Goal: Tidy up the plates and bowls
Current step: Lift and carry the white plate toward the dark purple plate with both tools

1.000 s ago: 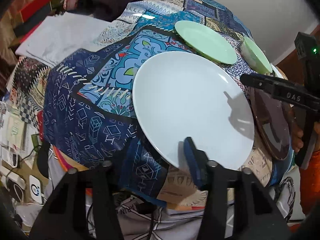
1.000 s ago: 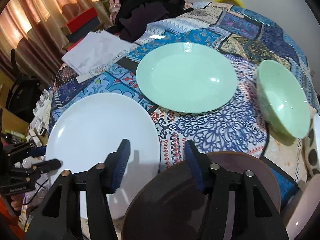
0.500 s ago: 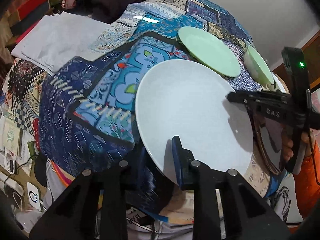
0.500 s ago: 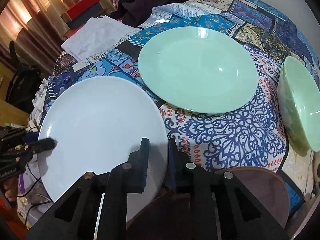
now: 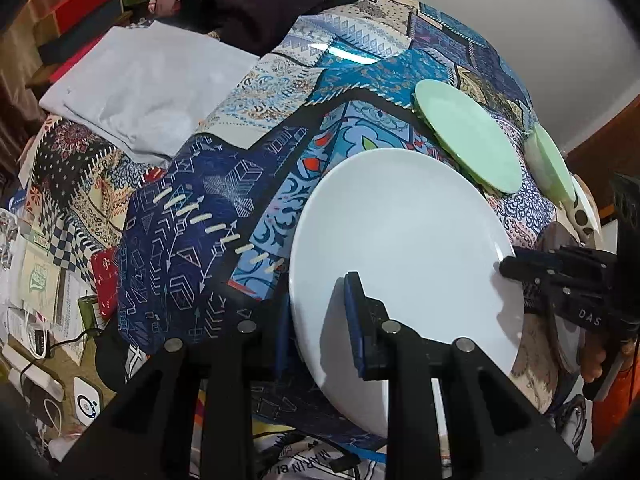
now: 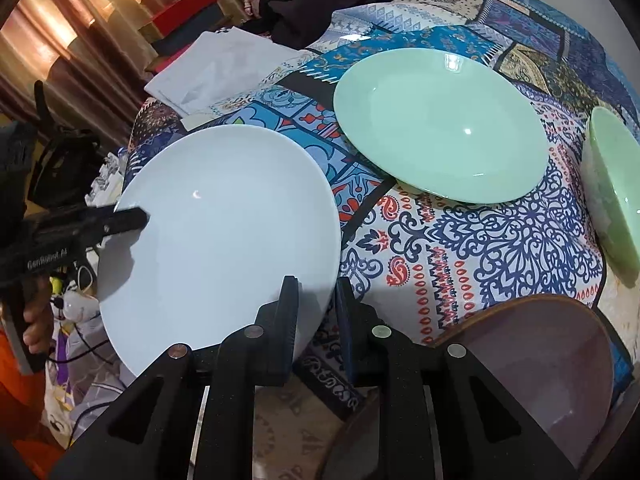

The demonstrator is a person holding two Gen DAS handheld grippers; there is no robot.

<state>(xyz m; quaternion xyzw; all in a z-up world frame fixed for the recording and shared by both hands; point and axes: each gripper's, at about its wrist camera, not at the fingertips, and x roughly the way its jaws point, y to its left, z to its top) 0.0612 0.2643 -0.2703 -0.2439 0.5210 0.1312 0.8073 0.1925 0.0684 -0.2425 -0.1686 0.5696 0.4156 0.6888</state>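
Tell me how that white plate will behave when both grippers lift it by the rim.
The white plate looks rigid and glossy, so it probably won't flex but could slip between the pads. Gripped at opposite edges by the left gripper and right gripper, it should stay level. It's likely breakable if dropped.

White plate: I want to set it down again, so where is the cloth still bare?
Free: the dark blue patchwork between the white plate and the folded grey cloth. Smaller: the paisley patch bordered by the green plate, green bowl and brown plate. That right side is crowded.
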